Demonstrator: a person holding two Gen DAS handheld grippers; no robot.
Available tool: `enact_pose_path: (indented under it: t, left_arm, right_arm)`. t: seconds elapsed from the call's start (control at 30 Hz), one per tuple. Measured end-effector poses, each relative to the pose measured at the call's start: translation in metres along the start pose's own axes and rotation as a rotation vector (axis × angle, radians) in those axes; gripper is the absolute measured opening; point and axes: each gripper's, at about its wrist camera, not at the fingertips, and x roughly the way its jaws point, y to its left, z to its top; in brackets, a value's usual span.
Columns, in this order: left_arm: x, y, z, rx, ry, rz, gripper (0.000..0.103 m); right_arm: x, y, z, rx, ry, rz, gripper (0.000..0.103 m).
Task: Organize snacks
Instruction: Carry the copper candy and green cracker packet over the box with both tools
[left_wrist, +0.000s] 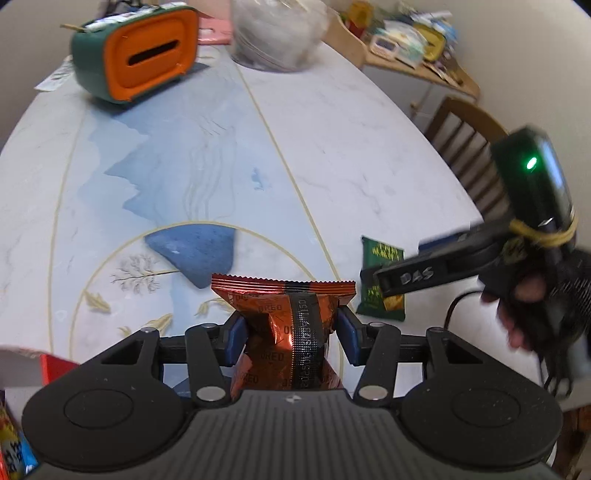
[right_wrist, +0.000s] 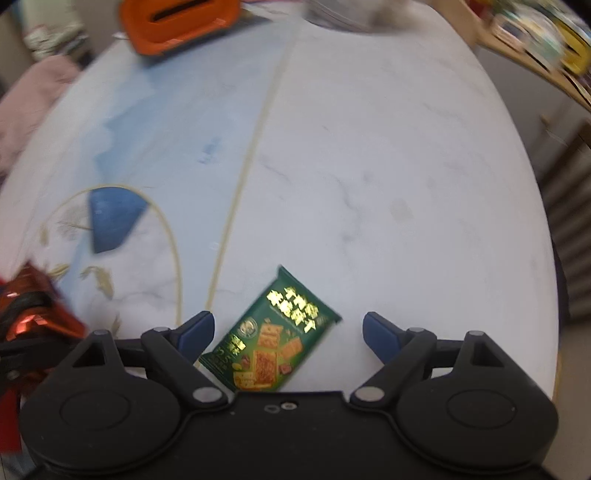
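— Between the blue pads of the left claw (left_wrist: 291, 332) sits an orange foil snack pack (left_wrist: 286, 325), pinched at its middle and held above the surface (left_wrist: 332, 147), its crimped top edge standing level.

— And the other snack?

— Just right of it, a green cracker packet (right_wrist: 271, 339) lies flat and tilted on the pale marble part of the surface, face up with gold lettering. The right claw (right_wrist: 288, 332) hangs over it with its jaws spread wide; the packet lies between the blue fingertips (right_wrist: 380, 338) and neither one touches it. From the left wrist view, the right claw's black fingers cover part of the packet, and a hand grips the handle behind.

— What else is around?

— Farther back on the left, a green box with an orange slotted front (left_wrist: 136, 51). Beside it, a blurred clear bag (left_wrist: 280, 33) near the far edge. A wooden chair (left_wrist: 465, 144) stands off the right edge, and a cluttered wooden shelf (left_wrist: 410, 48) beyond. Some red and blue packaging (left_wrist: 14, 443) peeks in at the lower left; I cannot tell what it is.
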Motion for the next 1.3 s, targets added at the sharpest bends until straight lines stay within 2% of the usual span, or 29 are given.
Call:
enact_pose_path:
  t: [0.17,0.27,0.5,0.83,1.07,1.3]
  left_arm:
    - [-0.014,0.007,-0.003,-0.052,-0.036,-0.006,0.05]
    - [-0.02,0.008,-0.006,-0.063,-0.048,-0.008,0.05]
    - [-0.03,0.009,-0.014,-0.076,-0.068,-0.018,0.05]
    - [-0.054,0.006,-0.034,-0.115,-0.077,-0.004,0.05]
    - [-0.087,0.005,-0.057,-0.156,-0.102,0.001,0.05]
    - [-0.129,0.004,-0.083,-0.184,-0.116,0.03,0.05]
  right_arm:
    - [0.016,0.015,-0.002,0.07,0.036,-0.058,0.073]
    - [0.02,0.022,-0.001,0.092,0.032,-0.092,0.069]
    - [0.015,0.033,-0.005,0.08,0.004,-0.088,0.046]
    - [-0.011,0.025,-0.038,0.071,-0.032,0.002,0.043]
    - [-0.058,0.029,-0.073,0.049,-0.091,0.056,0.043]
    - [-0.111,0.052,-0.102,-0.006,-0.147,0.113,0.043]
